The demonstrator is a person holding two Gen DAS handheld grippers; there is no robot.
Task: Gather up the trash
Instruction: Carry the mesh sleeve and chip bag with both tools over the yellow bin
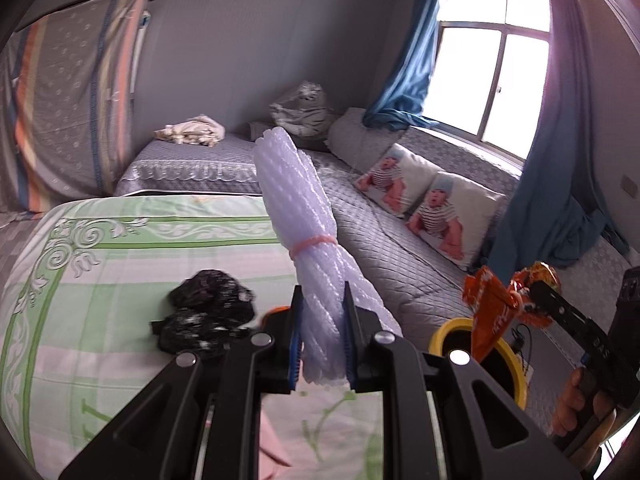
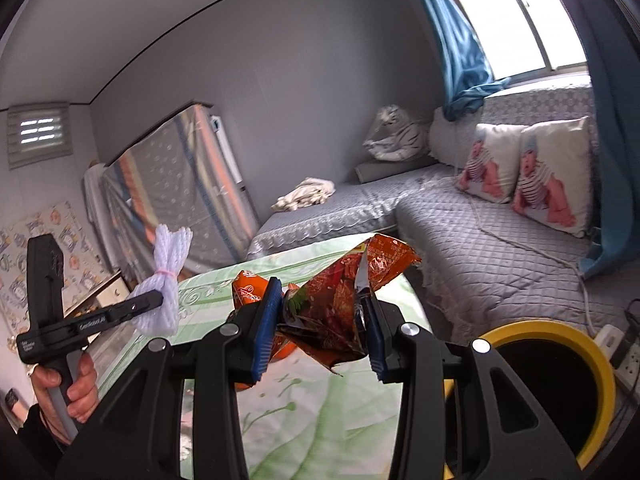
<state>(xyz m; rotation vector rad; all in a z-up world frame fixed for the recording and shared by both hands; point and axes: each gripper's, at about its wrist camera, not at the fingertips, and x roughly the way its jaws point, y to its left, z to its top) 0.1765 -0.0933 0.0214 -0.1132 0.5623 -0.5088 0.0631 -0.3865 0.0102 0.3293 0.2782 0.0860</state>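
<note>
Between left gripper (image 1: 322, 334) pads, ribbed white foam netting (image 1: 296, 196).

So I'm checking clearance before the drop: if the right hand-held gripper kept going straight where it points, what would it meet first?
Probably the green patterned bedspread, just past the orange snack wrapper that the right hand-held gripper holds; depth is uncertain. The yellow-rimmed bin sits off to its right.

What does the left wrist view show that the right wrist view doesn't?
Left wrist only: black bags on the green sheet.
Right wrist only: a wall vent and a power strip beyond the bin.
Both: the left gripper shut on the foam bundle, the right gripper shut on the orange wrapper, and the yellow-rimmed bin.
</note>
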